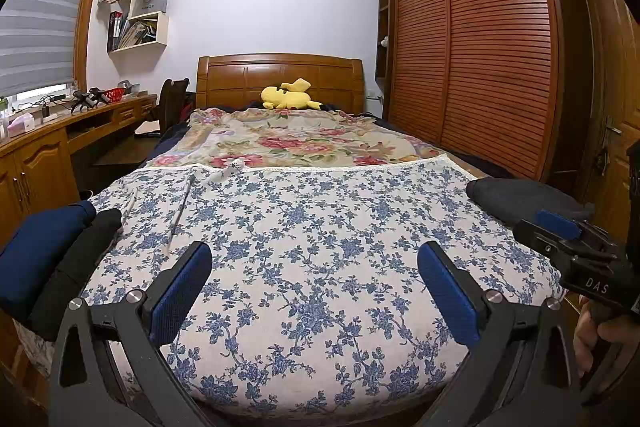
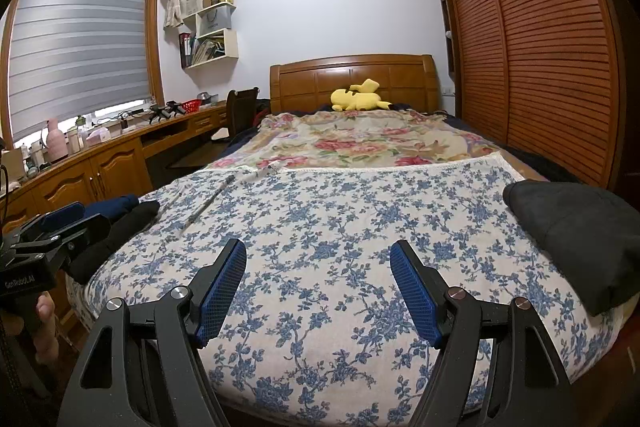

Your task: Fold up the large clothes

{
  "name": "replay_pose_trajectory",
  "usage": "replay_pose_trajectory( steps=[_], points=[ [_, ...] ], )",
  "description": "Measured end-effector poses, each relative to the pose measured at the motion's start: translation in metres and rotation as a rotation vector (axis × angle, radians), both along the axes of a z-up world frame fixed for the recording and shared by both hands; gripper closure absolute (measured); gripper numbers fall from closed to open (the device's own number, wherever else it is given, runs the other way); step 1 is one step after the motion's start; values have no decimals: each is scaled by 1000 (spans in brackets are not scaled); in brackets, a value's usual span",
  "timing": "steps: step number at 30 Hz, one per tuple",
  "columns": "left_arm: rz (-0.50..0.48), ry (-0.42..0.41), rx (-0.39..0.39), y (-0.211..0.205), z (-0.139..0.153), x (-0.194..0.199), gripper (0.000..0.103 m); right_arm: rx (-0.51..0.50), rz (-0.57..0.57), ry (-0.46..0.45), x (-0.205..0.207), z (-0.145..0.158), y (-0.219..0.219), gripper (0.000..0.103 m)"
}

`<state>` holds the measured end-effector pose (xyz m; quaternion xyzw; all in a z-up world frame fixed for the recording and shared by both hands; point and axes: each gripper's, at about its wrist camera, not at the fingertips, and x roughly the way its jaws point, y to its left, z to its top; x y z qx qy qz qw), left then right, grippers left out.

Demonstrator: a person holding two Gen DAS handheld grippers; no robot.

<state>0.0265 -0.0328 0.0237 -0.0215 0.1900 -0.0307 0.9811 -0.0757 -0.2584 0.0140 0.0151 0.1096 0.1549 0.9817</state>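
From the left wrist: the left gripper [image 1: 314,267] stands wide open and empty over the bed's [image 1: 320,307] foot edge; navy and black folded clothes [image 1: 60,259] sit at its left edge, with the right gripper [image 1: 560,227] at right.

From the right wrist: the right gripper [image 2: 318,267] gapes, holding nothing; the dark garment [image 2: 580,239] at the right edge shows fully, plus a pink vase [image 2: 56,143] on the desk [image 2: 100,159].

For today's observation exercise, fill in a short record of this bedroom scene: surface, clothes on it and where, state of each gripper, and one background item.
surface: bed covered by a blue floral sheet
left edge: navy folded garment beside a black folded garment
right edge: dark grey folded garment
left gripper: open, nothing between the fingers, above the sheet
right gripper: open, nothing between the fingers, above the sheet
middle of sheet: no garment laid out
background: yellow plush toy by the headboard
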Motion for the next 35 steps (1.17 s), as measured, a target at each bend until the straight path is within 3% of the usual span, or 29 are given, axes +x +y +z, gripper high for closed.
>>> replay_pose_trajectory(
  steps=[35],
  points=[
    [3,8,2,1,-6,1,0,7,-1,5,0,1,1,27]
  ],
)
